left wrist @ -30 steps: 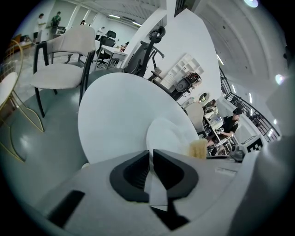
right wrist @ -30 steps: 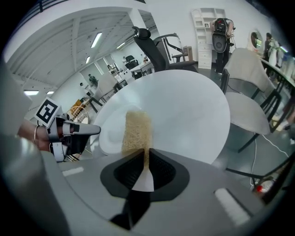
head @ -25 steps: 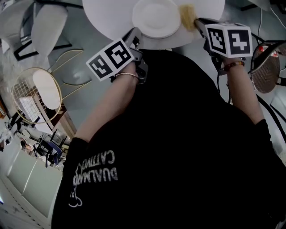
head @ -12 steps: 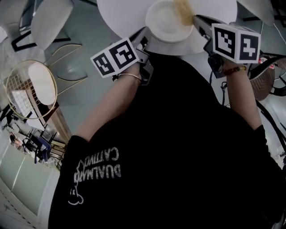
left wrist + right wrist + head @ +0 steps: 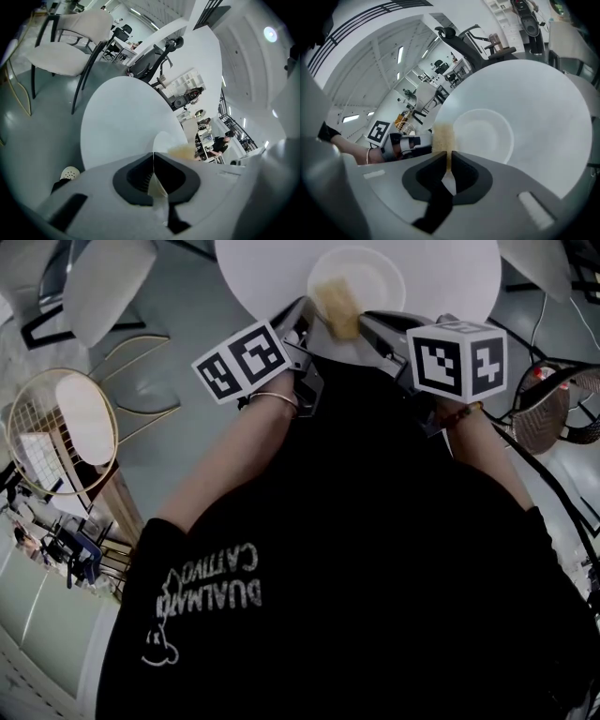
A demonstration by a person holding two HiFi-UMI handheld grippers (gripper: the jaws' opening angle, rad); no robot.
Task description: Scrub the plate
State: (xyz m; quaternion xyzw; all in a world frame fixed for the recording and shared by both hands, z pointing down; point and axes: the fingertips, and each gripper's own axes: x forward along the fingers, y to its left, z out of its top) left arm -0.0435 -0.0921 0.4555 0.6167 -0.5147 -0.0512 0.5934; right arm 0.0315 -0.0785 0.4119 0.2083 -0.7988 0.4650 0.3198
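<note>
Your left tool [image 5: 153,161] has its jaws clamped on the thin rim of the white plate [image 5: 370,277], having just closed down onto that edge. The rim runs edge-on straight between the pads, and the rest of the plate spreads out ahead of the tool and slightly to its right. The plate lies flat on the round white tabletop [image 5: 450,282], near the edge closest to you.

Your right tool [image 5: 449,161] has its jaws shut on a yellow sponge [image 5: 337,307], which sticks straight out ahead of the pads. The sponge's far end sits over the side of the plate that faces the left tool, and the plate's bowl lies ahead of the right tool and to its right. From the right tool, the left tool shows just beyond the sponge, to the left. Whether the sponge presses on the plate cannot be told.

Both tools point forward and down at the tabletop, near each other, with the sponge between them. Beyond the left tool and off to its left, a pale chair [image 5: 70,42] stands on the grey floor [image 5: 42,140].
</note>
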